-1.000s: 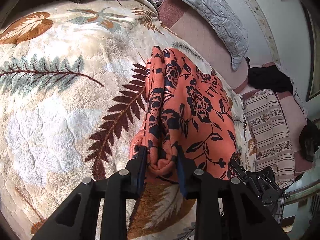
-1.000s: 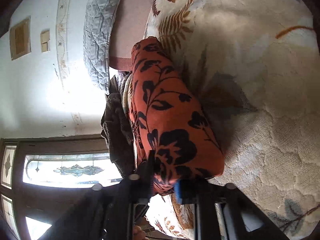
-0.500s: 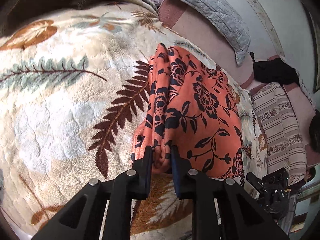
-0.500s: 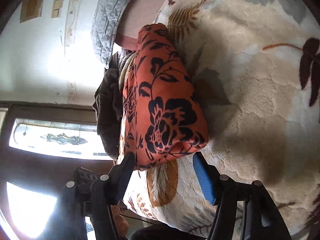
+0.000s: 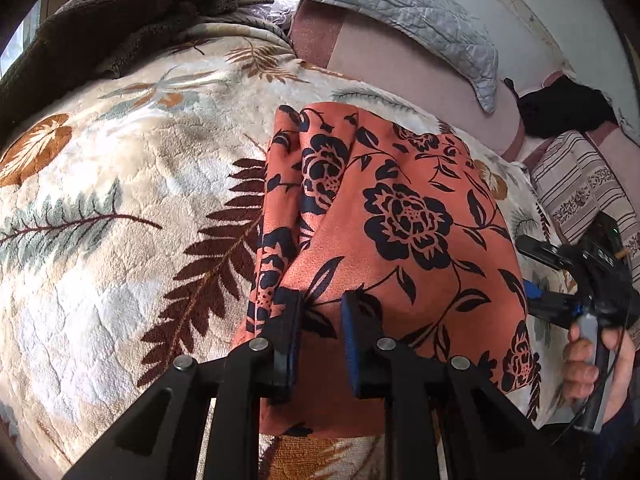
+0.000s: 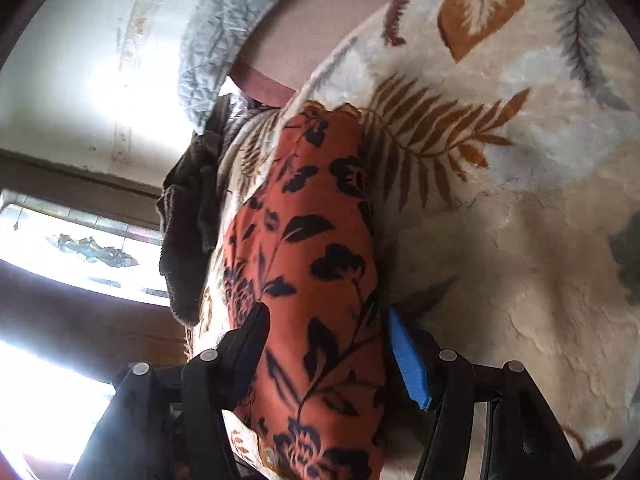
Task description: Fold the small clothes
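Released now by the right tool (image 6: 326, 354), jaws apart; still pinched narrow in the left tool (image 5: 318, 334): floral orange garment (image 5: 400, 220). Best laid flat, edges squared.

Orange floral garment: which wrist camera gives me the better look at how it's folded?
The left wrist view. There the orange floral garment lies across the leaf-print blanket, its top face and bunched left edge visible, the left gripper pinching a fold. The right wrist view shows it only edge-on, between the right gripper's open jaws.

The orange floral cloth (image 5: 400, 216) looks thin, matt and smooth, lying on a plush fuzzy blanket (image 5: 112, 208), with a quilted pillow (image 5: 400, 12) behind it.
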`<state>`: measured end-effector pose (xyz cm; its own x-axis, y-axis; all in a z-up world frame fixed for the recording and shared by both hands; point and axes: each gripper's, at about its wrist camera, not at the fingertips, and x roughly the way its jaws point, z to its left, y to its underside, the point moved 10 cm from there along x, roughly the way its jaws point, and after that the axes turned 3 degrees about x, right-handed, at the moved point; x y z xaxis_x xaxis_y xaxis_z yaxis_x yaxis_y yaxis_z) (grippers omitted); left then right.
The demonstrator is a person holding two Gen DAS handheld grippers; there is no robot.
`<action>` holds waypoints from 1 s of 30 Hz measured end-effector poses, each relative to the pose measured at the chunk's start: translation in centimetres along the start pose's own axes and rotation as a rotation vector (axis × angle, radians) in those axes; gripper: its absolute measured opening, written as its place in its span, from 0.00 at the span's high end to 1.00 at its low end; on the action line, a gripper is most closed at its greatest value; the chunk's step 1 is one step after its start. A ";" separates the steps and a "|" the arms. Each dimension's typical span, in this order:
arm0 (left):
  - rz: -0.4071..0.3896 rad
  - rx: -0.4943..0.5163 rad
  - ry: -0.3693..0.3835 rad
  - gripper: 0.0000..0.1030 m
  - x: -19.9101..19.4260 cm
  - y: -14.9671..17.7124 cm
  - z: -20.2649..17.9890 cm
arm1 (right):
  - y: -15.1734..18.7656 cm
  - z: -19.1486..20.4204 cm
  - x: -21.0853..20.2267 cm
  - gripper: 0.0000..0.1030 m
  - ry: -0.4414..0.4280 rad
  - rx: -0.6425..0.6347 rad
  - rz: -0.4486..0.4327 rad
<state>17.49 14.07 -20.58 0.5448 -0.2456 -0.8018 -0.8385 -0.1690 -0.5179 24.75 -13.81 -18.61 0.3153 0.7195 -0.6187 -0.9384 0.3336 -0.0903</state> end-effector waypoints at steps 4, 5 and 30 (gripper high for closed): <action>-0.014 0.037 -0.015 0.81 -0.1 0.2 -0.1 | -0.2 0.6 2.9 0.67 0.048 -0.095 0.071; -0.020 0.034 -0.004 0.81 -0.2 0.3 0.0 | -0.1 0.9 2.6 0.69 0.082 -0.134 0.049; -0.031 0.084 0.002 0.81 -0.4 0.8 -0.2 | 1.4 -1.2 0.8 0.25 -0.006 -0.026 0.006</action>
<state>16.63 13.88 -20.59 0.5707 -0.2433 -0.7843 -0.8188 -0.0963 -0.5660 23.58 -13.47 -20.18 0.3103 0.7252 -0.6146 -0.9437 0.3130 -0.1072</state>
